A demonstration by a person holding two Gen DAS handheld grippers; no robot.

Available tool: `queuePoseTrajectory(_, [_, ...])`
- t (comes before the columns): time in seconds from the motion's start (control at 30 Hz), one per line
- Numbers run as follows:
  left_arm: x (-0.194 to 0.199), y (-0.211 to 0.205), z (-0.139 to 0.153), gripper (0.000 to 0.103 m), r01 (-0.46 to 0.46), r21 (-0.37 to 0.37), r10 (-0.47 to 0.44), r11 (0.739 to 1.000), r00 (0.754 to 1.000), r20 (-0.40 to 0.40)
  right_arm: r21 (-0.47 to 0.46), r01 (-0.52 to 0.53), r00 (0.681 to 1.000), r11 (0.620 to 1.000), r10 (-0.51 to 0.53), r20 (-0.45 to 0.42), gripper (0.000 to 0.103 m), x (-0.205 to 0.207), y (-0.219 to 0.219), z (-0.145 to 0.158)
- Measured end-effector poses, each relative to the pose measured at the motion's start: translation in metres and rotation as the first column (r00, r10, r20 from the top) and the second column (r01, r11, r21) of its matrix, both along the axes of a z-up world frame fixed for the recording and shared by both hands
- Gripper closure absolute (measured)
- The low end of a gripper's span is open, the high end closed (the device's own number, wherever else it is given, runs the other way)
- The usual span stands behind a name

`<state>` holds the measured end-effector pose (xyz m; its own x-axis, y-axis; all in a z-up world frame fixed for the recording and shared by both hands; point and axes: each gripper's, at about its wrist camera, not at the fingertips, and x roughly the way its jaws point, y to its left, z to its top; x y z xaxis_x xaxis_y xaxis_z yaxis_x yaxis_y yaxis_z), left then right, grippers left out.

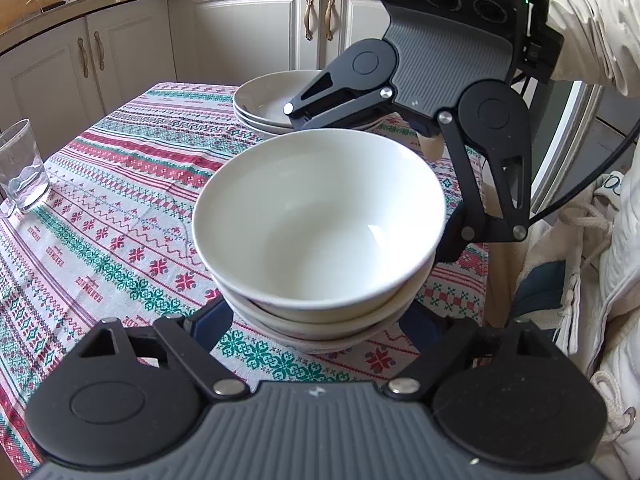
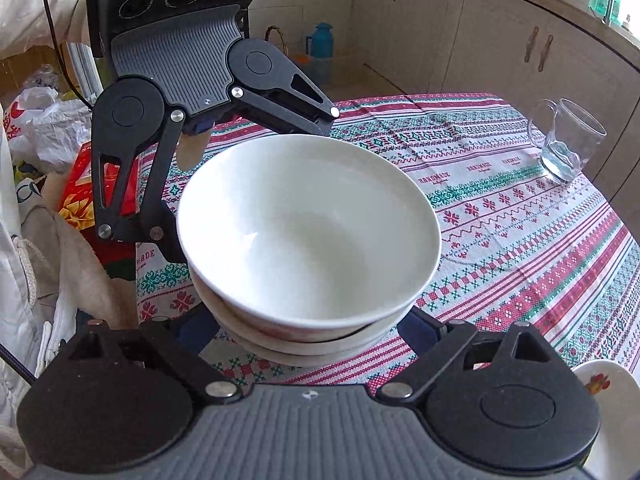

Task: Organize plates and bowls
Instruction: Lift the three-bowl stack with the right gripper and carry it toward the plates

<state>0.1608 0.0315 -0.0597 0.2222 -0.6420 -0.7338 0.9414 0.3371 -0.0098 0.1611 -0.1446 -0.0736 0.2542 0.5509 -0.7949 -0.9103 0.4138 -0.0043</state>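
Left wrist view, left to right: glass at left edge on the patterned cloth of the counter; stack of white bowls at centre; shallow plates above it. Left gripper and right gripper flank the stack; whether their jaws press it, cannot tell.

The stack of bowls looks like smooth, glossy white ceramic, the tablecloth under it is matt woven cloth, the glass near the cloth's edge is clear, and the left gripper beside the stack is matt black plastic with shiny metal pins.
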Motion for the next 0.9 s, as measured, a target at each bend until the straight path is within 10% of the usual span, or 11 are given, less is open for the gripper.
queuePoseTrajectory(0.9, [0.0015,-0.0014,-0.0008,0.016,0.009,0.002,-0.009,1.000,1.000,-0.007,0.000,-0.005,1.000,1.000,0.005,-0.028,0.009,0.0029,0.0022,0.0015])
